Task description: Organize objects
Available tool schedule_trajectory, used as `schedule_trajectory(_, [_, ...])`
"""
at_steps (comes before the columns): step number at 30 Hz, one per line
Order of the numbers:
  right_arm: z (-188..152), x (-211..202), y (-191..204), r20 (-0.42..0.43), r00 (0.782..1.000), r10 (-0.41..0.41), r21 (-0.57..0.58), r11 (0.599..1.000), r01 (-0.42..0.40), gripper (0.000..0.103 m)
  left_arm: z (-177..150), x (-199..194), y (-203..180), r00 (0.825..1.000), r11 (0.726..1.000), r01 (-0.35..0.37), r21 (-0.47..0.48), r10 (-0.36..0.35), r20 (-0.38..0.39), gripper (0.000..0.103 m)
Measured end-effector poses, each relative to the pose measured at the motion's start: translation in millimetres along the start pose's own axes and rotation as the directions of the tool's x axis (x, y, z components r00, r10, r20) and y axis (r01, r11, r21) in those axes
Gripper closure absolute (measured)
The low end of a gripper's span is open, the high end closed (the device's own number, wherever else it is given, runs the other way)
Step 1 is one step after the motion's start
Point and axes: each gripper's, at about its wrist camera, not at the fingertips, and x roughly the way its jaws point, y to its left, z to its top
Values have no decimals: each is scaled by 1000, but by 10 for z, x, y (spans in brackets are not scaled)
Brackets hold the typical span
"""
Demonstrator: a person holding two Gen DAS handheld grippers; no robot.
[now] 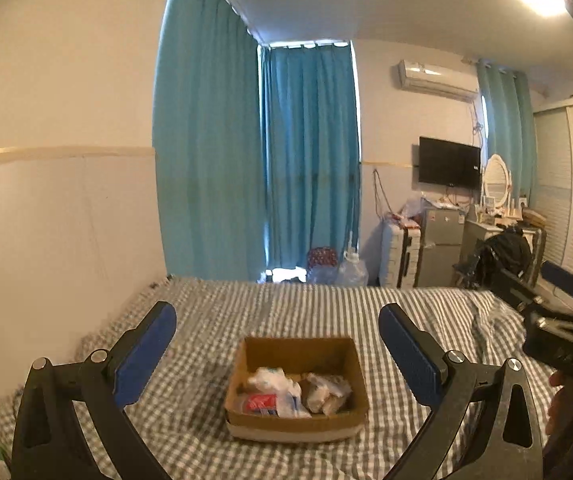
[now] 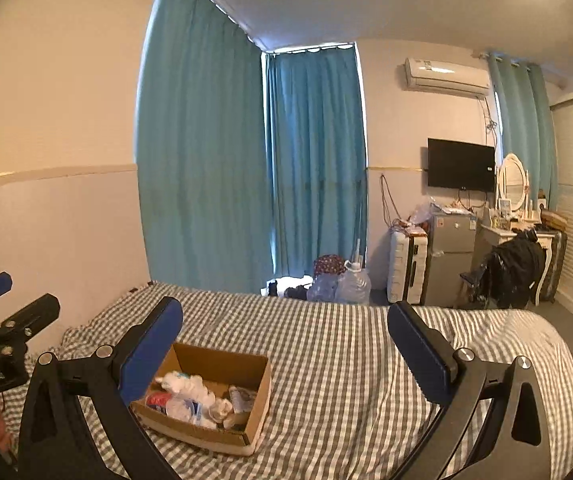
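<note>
Left wrist: box [image 1: 296, 388] centred between parted jaws.

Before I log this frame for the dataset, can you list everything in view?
cardboard box: one, brown, on the bed, open top
packets: several, white, one red, inside the box
bed: one, grey-white checked sheet
curtains: teal, corner and far window
air conditioner: one, white, high on wall
TV: one, black, wall-mounted
water jug: one, clear, floor
left gripper: blue pads, open, empty
right gripper: blue pads, open, empty
</note>
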Motion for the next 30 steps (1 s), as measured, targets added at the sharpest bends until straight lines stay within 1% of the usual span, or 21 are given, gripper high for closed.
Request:
schedule_trajectory(1, [-88,19,3,-10,1000,-4,-6,1000,4,0,-62,35,-17,1000,1000,0,6,0,-10,0])
schedule_trajectory(4, [-397,125,0,-38,999,-36,-10,999,36,0,-334,153,-38,999,999,-33,9,33,-19,0])
schedule_trajectory(6, [-619,225,16,-66,997,-34,-18,999,33,0,-518,231,-33,998,999,-46,15,46,-40,0])
schedule_trajectory(9, [-915,356,72,-91,995,-31,-42,999,27,0,-797,351,-9,994,999,-28,30,31,-107,0])
schedule_trajectory(11, [-1039,454,80,-114,993,-23,-41,999,19,0,-923,414,38,988,998,-42,40,48,-145,0])
schedule_trajectory(13, [-1124,519,76,-126,992,-14,-21,1000,11,0,-997,408,60,985,998,-56,43,62,-159,0])
schedule_trajectory(15, [-1189,591,67,-153,988,-10,-8,1000,9,0,-1019,414,97,983,998,-57,25,60,-174,0])
schedule_trajectory(19, [-1253,646,115,-170,985,-14,-19,1000,11,0,-1035,412,132,981,998,-66,-5,64,-181,0])
schedule_trajectory(21, [-1275,653,165,-176,984,-11,-30,1000,6,0,-1047,400,141,981,997,-78,-14,74,-179,0])
schedule_trajectory(23, [-1281,650,203,-180,984,0,-36,999,-6,0,-1047,398,143,980,997,-73,-23,68,-186,0])
schedule_trajectory(26, [-1284,634,238,-179,984,1,-42,999,-9,0,-1044,368,132,982,997,-77,-16,73,-172,0])
schedule_trajectory(30, [-1276,623,268,-173,985,-5,-55,998,-4,0,-1044,362,101,981,997,-80,6,80,-179,0])
